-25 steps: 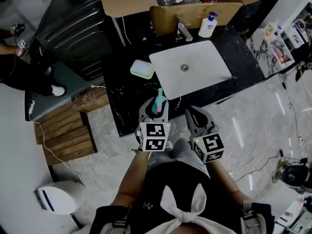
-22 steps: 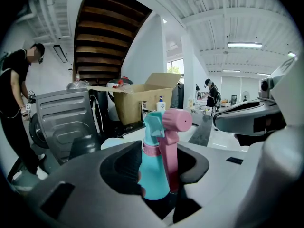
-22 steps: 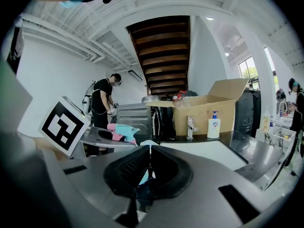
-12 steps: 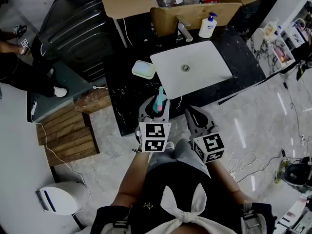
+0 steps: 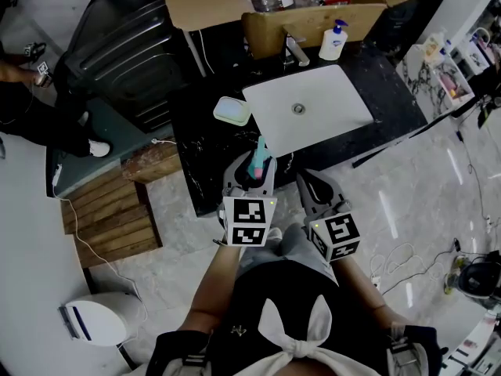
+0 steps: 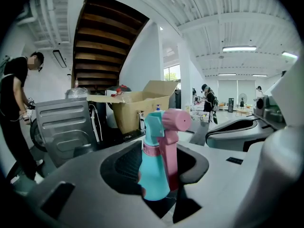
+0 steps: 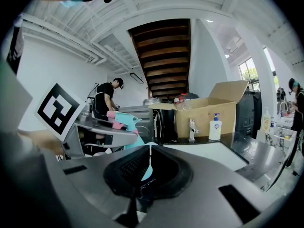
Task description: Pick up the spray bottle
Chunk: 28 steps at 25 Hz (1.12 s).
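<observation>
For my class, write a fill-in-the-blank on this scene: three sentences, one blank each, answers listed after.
1. The left gripper is shut on the spray bottle, whose body is teal and whose trigger is ___.
2. The right gripper has its jaws ___, with nothing between them.
3. The soap bottle stands beside the faucet, behind the white ___.

Missing words: pink; shut; sink

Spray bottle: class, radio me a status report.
Left tongs shut on spray bottle, upright. Right tongs shut, empty. Nothing blocking; sink beyond.
</observation>
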{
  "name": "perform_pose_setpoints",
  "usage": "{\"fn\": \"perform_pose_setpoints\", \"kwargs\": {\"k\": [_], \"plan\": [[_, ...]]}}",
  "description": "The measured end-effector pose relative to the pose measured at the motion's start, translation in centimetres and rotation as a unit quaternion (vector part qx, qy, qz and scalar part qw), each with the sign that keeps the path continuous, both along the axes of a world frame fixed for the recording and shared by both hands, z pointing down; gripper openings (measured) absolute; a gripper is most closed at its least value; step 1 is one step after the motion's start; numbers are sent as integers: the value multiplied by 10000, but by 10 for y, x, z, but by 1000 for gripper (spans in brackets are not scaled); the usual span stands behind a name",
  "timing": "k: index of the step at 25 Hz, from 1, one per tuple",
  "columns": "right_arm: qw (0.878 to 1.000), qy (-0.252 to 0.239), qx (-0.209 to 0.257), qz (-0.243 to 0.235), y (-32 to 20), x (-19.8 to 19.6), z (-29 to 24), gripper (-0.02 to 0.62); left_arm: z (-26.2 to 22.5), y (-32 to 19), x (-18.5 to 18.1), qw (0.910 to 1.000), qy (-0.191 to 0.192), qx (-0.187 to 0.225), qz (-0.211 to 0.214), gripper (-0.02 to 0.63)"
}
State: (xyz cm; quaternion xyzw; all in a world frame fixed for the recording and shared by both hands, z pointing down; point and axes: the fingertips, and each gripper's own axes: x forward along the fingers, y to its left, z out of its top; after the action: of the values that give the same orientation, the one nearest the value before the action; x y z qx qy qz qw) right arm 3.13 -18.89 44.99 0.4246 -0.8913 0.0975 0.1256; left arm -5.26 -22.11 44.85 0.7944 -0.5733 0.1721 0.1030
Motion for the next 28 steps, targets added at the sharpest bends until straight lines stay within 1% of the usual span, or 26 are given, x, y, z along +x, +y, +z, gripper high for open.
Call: {"fn": "perform_pose_setpoints", "kwargs": {"k": [5,11,16,20,28], "plan": [[10000,39,-32,-3,5,0,2,26,-8,4,1,10000,8,79,29,175],[9999,37,141,20,6,-2,-4,26,-19,9,1,9998,33,193,41,174],[9999,102,79,-6,10,-1,-1,26,-28,14,2,9996,-7,278,57,173],[9998,72,185,-39,11,-5,-5,26,-36,16,3,9993,-30,370,80,173],[9997,96,202,-135,11,-11,-7,26,-55,20,3,9982,-4,587,104,172]]}}
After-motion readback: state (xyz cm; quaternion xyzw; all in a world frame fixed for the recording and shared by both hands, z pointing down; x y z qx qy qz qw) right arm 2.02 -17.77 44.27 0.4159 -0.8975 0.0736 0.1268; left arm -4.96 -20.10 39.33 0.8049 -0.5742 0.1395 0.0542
